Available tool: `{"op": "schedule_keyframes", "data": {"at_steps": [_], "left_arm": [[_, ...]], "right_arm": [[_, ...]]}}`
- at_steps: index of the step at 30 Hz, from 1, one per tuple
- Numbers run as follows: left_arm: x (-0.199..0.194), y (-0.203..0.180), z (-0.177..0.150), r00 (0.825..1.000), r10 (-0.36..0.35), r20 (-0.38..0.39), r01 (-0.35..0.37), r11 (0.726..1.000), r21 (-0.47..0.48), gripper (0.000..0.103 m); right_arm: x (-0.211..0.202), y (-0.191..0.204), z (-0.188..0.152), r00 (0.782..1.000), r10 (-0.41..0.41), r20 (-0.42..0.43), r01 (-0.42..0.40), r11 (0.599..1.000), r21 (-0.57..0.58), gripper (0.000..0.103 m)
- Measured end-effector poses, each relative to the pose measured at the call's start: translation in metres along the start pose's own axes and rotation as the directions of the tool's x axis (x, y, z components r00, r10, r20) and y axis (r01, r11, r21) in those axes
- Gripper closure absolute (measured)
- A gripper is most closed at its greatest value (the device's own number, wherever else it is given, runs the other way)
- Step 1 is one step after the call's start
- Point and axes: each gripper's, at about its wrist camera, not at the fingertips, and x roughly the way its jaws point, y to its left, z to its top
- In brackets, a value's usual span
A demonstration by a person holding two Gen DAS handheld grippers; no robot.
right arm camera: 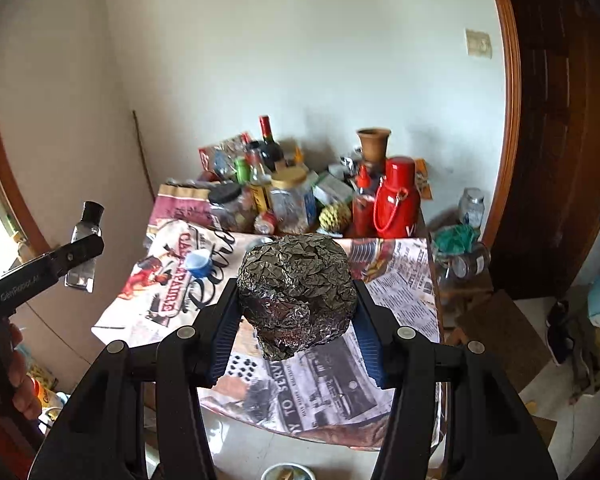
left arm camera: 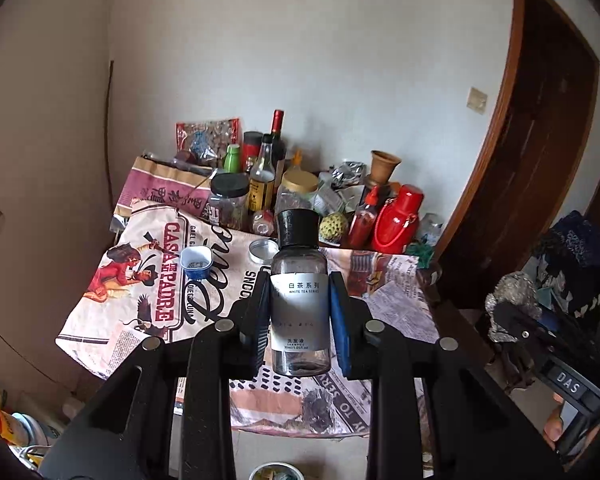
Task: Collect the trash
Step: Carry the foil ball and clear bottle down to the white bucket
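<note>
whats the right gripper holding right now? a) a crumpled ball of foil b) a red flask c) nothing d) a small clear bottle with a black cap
a: the right gripper is clamped on a crumpled ball of foil, while the small clear bottle sits in the left gripper.

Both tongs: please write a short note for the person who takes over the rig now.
Left tongs: shut on the small clear bottle, held upright above the table.
Right tongs: shut on the crumpled foil ball, also lifted clear.
Done: both pieces picked up.
Left: drop them as trash; a round container shows below the table edge, contents unclear. Blue cup and tin lid remain on the cloth.
</note>
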Motion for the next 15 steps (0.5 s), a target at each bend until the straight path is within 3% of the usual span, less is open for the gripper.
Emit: {"op": "schedule_keyframes", "data": {"at_steps": [6,15], "left_arm": [[-0.052,0.015,-0.024,0.999,-0.031,0.037,0.029,0.999,0.045,0.076],[-0.122,0.074,-0.08,0.994,-0.1,-0.036,0.102,0.992,0.074,0.076]], "right_arm": [[-0.034,0.037,-0.022,1.0,-0.013,0.024,0.013,1.0,0.012,0.053],[-0.07,0.111,-0.08,0.999,-0.049,-0.001,0.049,0.998,0.036,0.053]]}}
